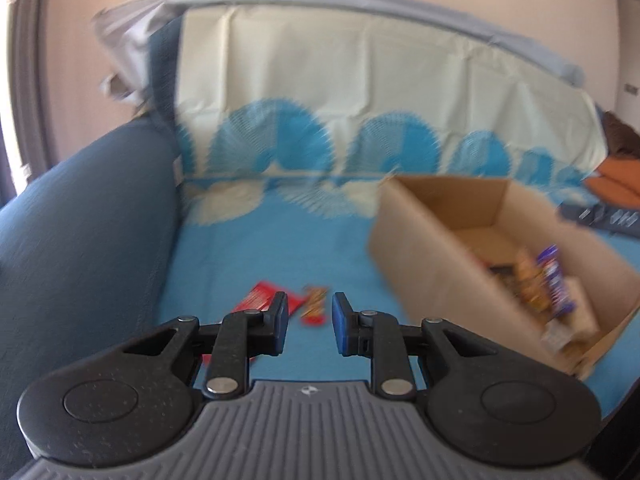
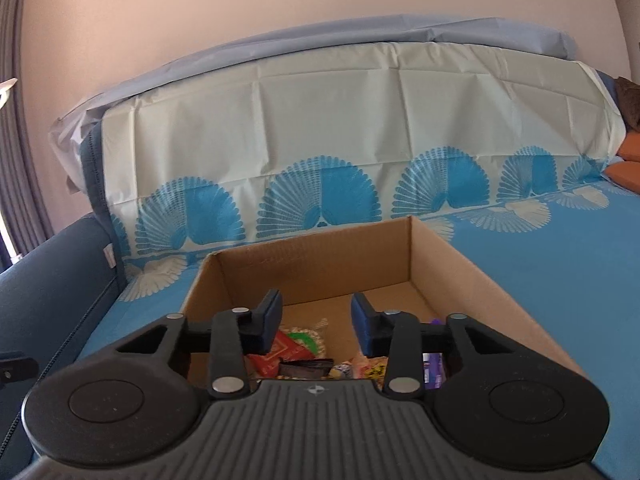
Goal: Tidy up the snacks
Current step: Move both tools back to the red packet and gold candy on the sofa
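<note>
In the left wrist view, a red snack packet and a small orange-striped snack bar lie on the blue cover. My left gripper is open and empty just in front of them. A cardboard box with several snacks stands to the right. In the right wrist view, my right gripper is open and empty above the near end of the same box. Several snack packets lie in the box under it.
The blue patterned cover spreads over a sofa seat and back. A dark blue armrest stands at the left. Orange cushions and dark flat items lie at the far right.
</note>
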`<state>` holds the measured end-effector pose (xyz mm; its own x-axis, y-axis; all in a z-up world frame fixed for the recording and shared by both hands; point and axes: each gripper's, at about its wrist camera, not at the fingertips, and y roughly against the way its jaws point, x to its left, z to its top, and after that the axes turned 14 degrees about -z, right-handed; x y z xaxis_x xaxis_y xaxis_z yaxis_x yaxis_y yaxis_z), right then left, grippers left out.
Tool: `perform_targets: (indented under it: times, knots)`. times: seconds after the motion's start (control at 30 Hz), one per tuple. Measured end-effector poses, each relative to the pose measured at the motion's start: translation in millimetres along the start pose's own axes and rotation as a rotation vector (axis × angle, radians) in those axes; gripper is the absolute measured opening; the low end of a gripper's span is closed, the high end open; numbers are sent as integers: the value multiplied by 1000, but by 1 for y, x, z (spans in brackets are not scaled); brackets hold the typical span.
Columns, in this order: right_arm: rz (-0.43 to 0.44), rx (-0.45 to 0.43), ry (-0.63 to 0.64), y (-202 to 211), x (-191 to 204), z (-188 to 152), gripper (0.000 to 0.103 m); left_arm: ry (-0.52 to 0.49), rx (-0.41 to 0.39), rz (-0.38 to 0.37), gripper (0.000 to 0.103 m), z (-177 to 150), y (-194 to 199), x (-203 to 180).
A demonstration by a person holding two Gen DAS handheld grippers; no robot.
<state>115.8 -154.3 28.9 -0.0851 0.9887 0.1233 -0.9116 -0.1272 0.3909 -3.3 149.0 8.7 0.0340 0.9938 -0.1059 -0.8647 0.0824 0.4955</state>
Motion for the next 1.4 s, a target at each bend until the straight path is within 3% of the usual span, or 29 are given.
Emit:
perform_targets:
  times: [0.07,0.2,0.4,0.6,0.67,0.73,0.87,0.93,1.27,1.3,1.37,1.4]
  knots:
    - [61,-5,9,7,13,-1,28,46,26,22,25,-22,-1,23]
    - [185,5,57,19,42,-6,28,168,-47,-3,25,-20,8,46]
    - [317,30,137,27,84,-13,28,131,-34,-2,26,-16,-9,44]
    - [390,95,218,25,115,-27,28,110,-12,53,45,-11,-41,50]
    - [409,108,234,26,121,-30,28,102,25,84,59,-12,-57,53]
    - [424,118,246,26,124,-32,28,86,79,103,61,-14,-75,56]
    - [454,149,270,23,128,-36,28,23,91,151,88,-18,-96,57]
    - [464,160,277,22,129,-36,28,13,93,169,90,-20,-105,60]
    - [469,180,274,17,140,-34,32,23,183,171,89,-26,-131,69]
    - [469,177,280,17,141,-34,32,23,182,163,87,-26,-130,69]
    - [460,165,289,18,144,-35,32,29,178,145,69,-26,-127,69]
    - [454,159,288,18,145,-36,33,29,175,142,66,-26,-125,69]
